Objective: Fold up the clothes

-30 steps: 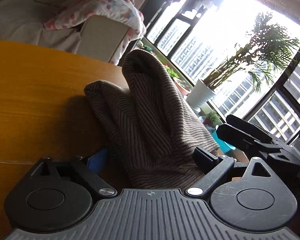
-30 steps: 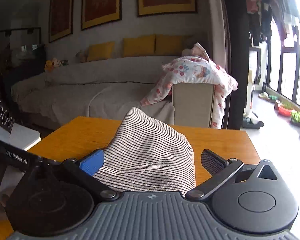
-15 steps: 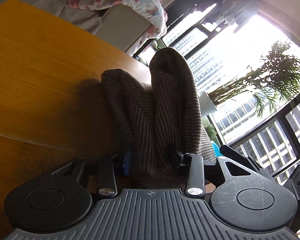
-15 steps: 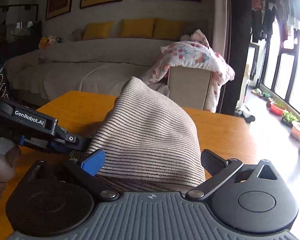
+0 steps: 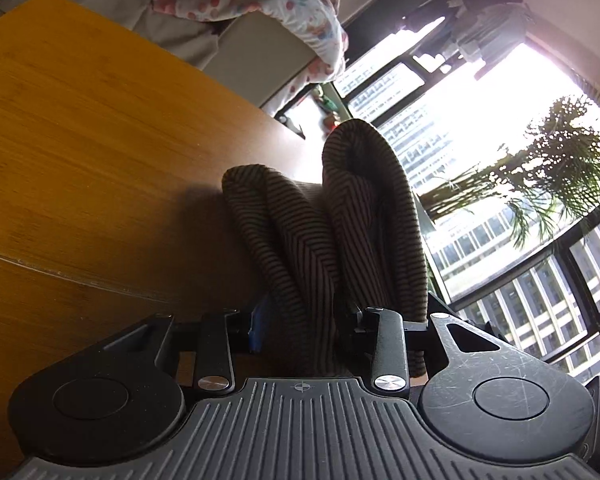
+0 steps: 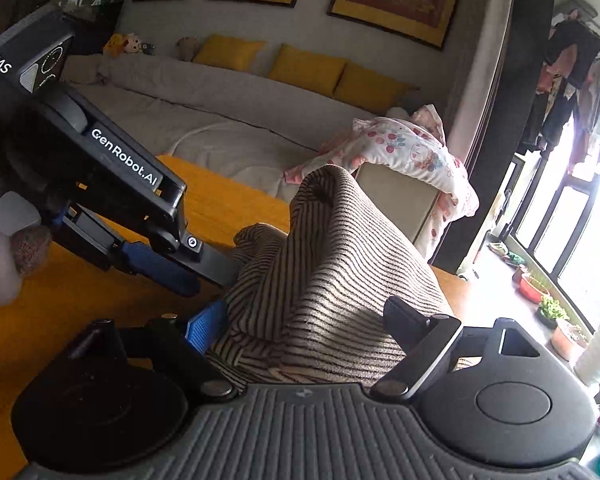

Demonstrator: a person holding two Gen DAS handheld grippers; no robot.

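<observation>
A: Striped knit garment (image 6: 340, 280) bunched between both grippers near the table's (image 5: 80, 140) front edge. Left gripper (image 5: 304, 322) narrow, closing, pinching a fold.

B: Right gripper (image 6: 300, 320)?

A: Wide, closing round cloth, not clamped yet. Folding barely begun; everything's left, I'd say.

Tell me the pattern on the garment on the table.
The garment has thin dark stripes on light beige, clearest in the right wrist view.

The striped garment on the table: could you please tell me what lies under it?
Under the striped garment only the wooden table shows, around its edges. Whatever lies beneath its bunched folds is covered.
</observation>
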